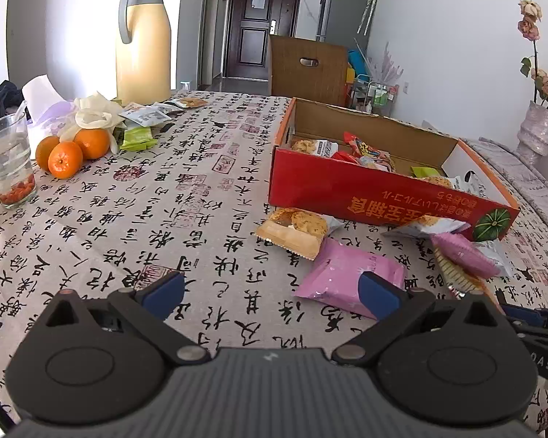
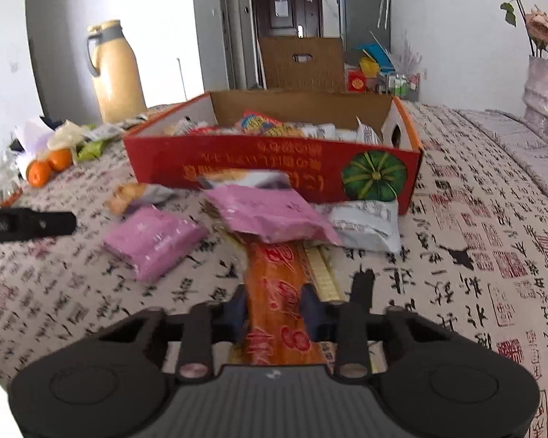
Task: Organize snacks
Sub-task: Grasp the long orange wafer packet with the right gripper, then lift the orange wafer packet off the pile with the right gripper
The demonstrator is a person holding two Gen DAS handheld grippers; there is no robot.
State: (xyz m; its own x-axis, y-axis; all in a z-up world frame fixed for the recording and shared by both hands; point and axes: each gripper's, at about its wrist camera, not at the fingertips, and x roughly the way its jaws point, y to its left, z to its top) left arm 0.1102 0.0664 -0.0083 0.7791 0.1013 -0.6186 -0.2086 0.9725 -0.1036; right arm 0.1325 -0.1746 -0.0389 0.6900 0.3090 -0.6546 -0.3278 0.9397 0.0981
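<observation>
Calligraphy-cloth desk [image 1: 201, 219]: my right gripper [image 2: 274, 314] fingers clamp orange snack packet [image 2: 277, 292] for red box [image 2: 259, 168]; left gripper [image 1: 270, 292] fingers wide, empty.

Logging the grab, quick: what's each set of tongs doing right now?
Left tongs: open, empty, above the tablecloth.
Right tongs: closed on the orange packet.

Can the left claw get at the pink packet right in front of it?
Probably yes. The left claw stands open, the pink packet lies flat on the tablecloth just beyond its right finger, nothing on top or between.
</observation>
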